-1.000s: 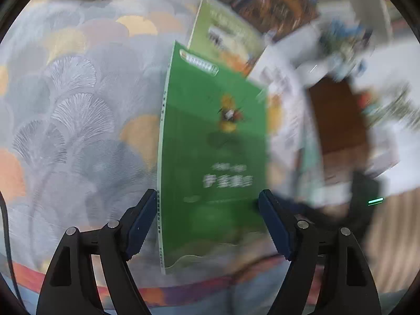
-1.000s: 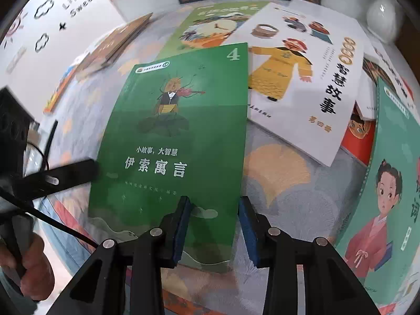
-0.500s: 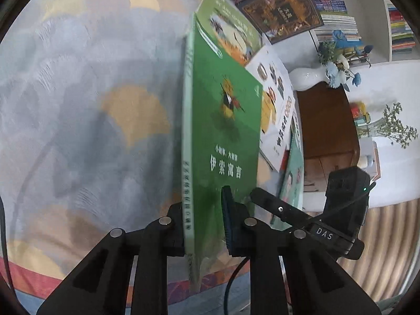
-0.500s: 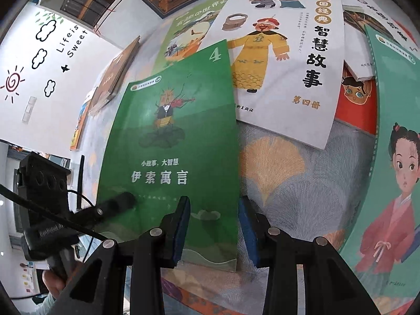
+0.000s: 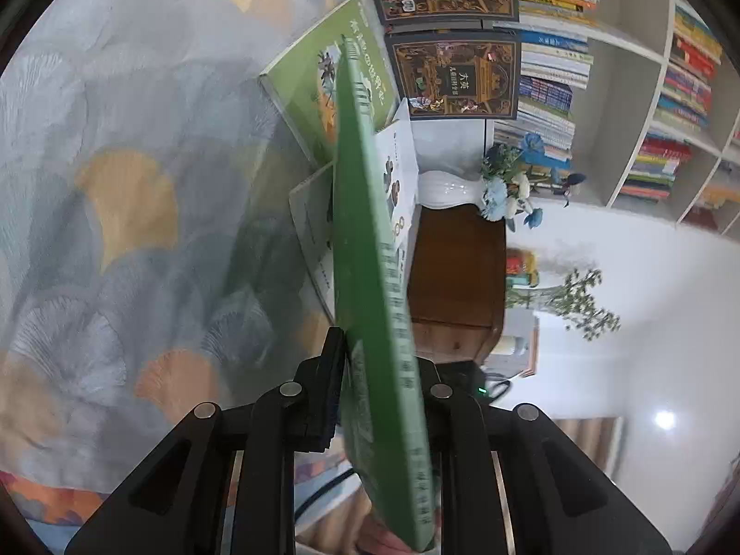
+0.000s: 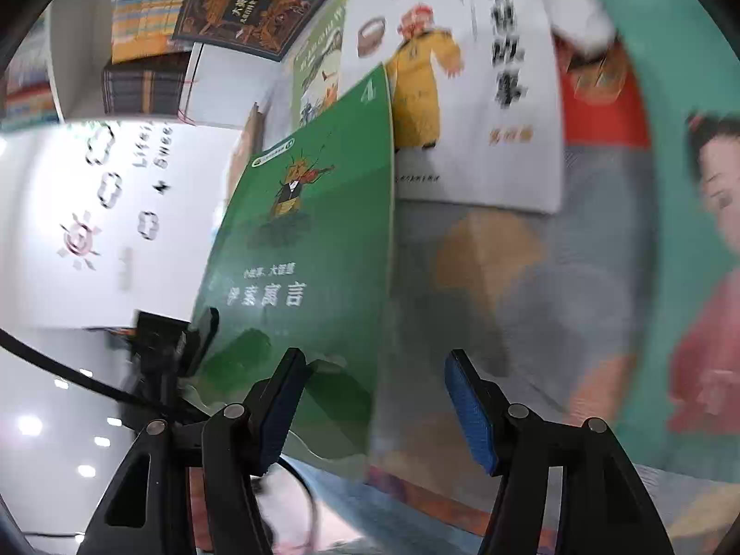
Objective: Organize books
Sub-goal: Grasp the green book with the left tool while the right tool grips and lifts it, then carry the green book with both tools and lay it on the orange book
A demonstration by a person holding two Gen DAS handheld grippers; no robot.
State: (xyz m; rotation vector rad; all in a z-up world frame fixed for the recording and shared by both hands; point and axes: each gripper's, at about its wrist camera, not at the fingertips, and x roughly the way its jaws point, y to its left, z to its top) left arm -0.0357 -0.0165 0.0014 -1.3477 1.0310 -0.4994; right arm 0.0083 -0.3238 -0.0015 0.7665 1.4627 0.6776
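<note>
The left gripper [image 5: 379,397] pinches the green book [image 5: 365,249] at its near end, so the book stands on edge above the patterned cloth [image 5: 115,185], its long axis running straight away from the gripper toward the shelves [image 5: 647,92]. The right gripper [image 6: 374,407] has just been opening; its jaws stand spread, the book's free lower corner between them, pads apparently clear of it. The left hand alone appears to carry the book. The other books [image 6: 462,92] lie flat beyond it.
</note>
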